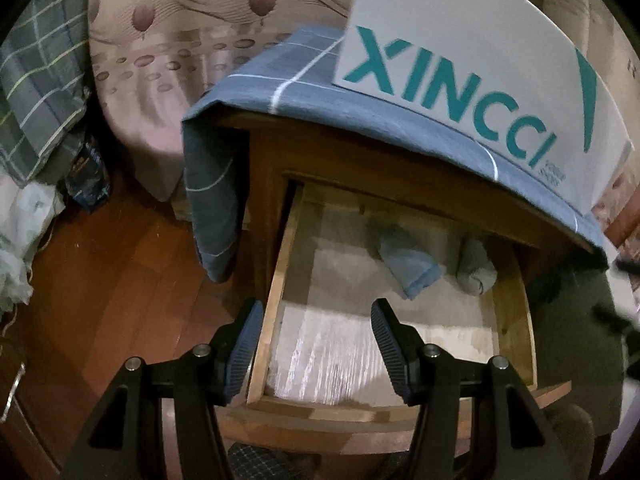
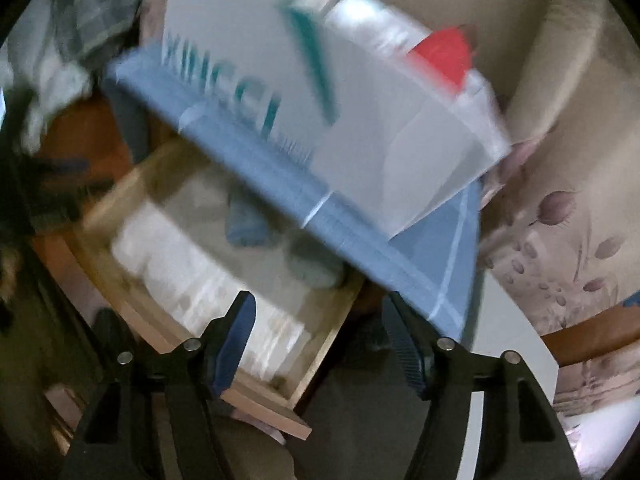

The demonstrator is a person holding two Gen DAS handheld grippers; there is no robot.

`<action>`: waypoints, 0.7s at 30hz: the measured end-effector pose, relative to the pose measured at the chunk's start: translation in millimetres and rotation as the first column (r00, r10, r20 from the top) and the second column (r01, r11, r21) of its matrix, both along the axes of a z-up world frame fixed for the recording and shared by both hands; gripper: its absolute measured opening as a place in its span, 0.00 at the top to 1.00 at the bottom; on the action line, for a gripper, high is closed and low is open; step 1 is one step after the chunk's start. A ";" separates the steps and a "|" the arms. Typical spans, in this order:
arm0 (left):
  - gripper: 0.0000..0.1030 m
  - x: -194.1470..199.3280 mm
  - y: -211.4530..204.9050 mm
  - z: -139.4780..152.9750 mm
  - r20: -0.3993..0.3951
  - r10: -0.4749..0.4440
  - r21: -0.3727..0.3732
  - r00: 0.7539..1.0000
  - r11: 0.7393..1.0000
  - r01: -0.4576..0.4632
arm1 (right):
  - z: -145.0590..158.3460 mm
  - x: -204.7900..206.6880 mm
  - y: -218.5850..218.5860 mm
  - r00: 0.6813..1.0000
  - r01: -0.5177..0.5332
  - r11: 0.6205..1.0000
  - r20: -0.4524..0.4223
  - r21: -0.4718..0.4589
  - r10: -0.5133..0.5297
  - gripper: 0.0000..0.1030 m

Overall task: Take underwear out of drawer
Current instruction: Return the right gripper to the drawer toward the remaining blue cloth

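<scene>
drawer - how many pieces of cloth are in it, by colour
Inside the open drawer, toward the back:
blue folded cloth: 1
grey rolled cloth: 1
total: 2
The rest of the drawer floor shows only a pale liner. Both items sit partly under the cabinet top, so anything further back is hidden.

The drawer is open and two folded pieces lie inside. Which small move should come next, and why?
Probably lower the right hand-held gripper into the open drawer toward the blue folded underwear. Both grippers look empty, and the garment lies free near the back.
</scene>
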State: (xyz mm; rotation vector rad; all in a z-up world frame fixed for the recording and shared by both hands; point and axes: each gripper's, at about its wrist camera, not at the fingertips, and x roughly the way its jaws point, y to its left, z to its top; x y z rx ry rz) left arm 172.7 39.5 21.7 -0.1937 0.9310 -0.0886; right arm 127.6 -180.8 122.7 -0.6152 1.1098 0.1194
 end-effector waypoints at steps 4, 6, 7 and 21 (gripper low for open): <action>0.44 0.9 5.7 1.5 0.001 0.020 -0.018 1.000 1.000 -0.020 | -50.1 4.7 12.6 0.993 -0.089 0.989 -0.090 -0.120 0.078 0.48; 0.44 0.7 7.6 1.9 0.005 0.022 -0.026 1.000 0.999 -0.022 | -71.2 8.9 16.1 0.985 -0.135 0.975 -0.130 -0.179 0.112 0.50; 0.44 1.0 7.9 1.9 0.004 0.025 -0.028 1.000 0.999 -0.025 | -84.8 11.6 21.0 0.979 -0.179 0.952 -0.141 -0.247 0.148 0.50; 0.44 3.7 19.4 0.4 -0.009 0.047 -0.091 0.999 0.995 -0.047 | -210.4 48.6 40.0 0.808 -0.587 0.536 -0.481 -0.607 0.340 0.49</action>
